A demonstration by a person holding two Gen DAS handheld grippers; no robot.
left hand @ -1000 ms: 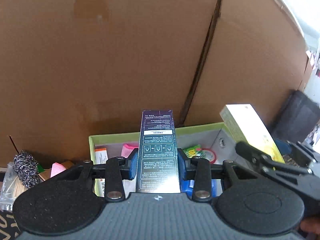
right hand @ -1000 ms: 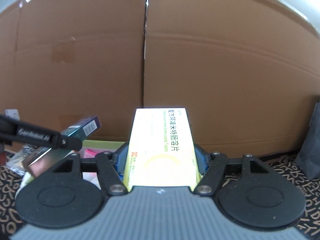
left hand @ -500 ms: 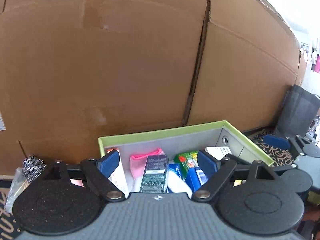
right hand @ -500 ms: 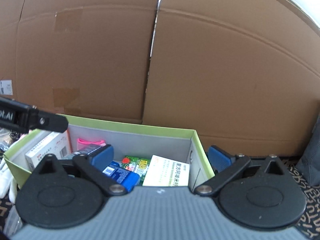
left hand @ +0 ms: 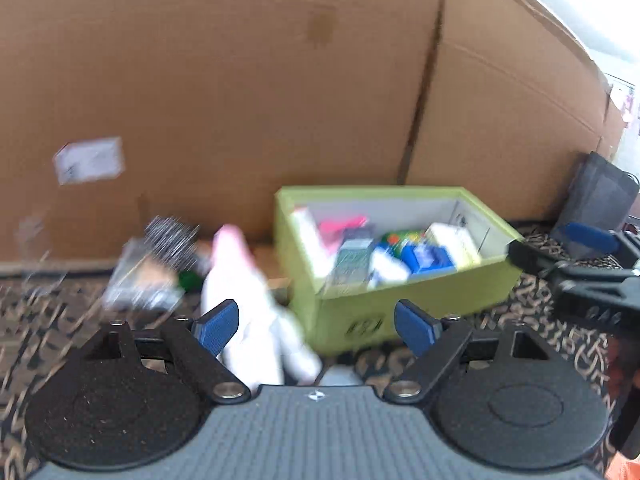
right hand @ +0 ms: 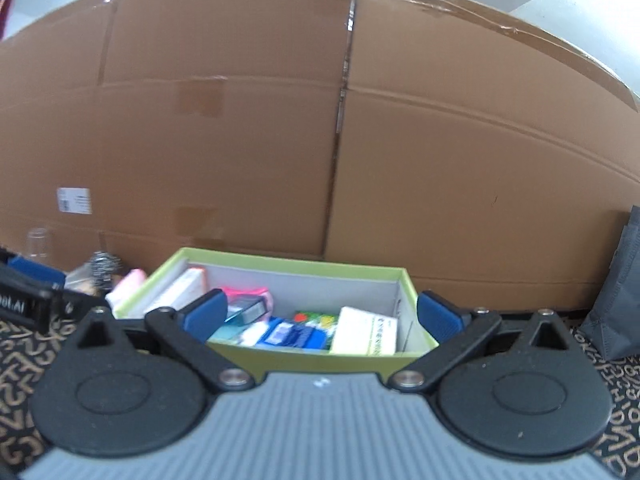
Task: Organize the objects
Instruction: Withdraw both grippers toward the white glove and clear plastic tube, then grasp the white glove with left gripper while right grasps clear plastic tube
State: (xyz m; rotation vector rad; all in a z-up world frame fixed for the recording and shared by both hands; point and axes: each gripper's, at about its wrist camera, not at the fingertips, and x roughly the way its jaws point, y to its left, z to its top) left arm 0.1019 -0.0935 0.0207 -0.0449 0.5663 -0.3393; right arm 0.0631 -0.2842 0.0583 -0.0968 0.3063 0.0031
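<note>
A lime-green storage box (left hand: 420,300) (right hand: 304,354) stands on the patterned floor against a cardboard wall. Inside lie the dark blue carton (left hand: 352,258) (right hand: 250,308), the yellow-white medicine box (left hand: 454,240) (right hand: 366,334), a blue pack (right hand: 296,334), a pink item (right hand: 246,291) and others. My left gripper (left hand: 316,326) is open and empty, pulled back left of the box, over a blurred white and pink bottle (left hand: 248,312). My right gripper (right hand: 320,314) is open and empty, just in front of the box.
Left of the box lie a steel-wool scourer (left hand: 172,232) (right hand: 105,264), a clear bag (left hand: 132,280) and small clutter. A tall cardboard wall (right hand: 320,140) closes the back. A dark bag (right hand: 618,300) stands at the right. The right gripper shows in the left wrist view (left hand: 580,264).
Both grippers opened and dropped their cartons into the green box, then drew back. The left gripper swung left, now over the white bottle; its view is motion-blurred.
</note>
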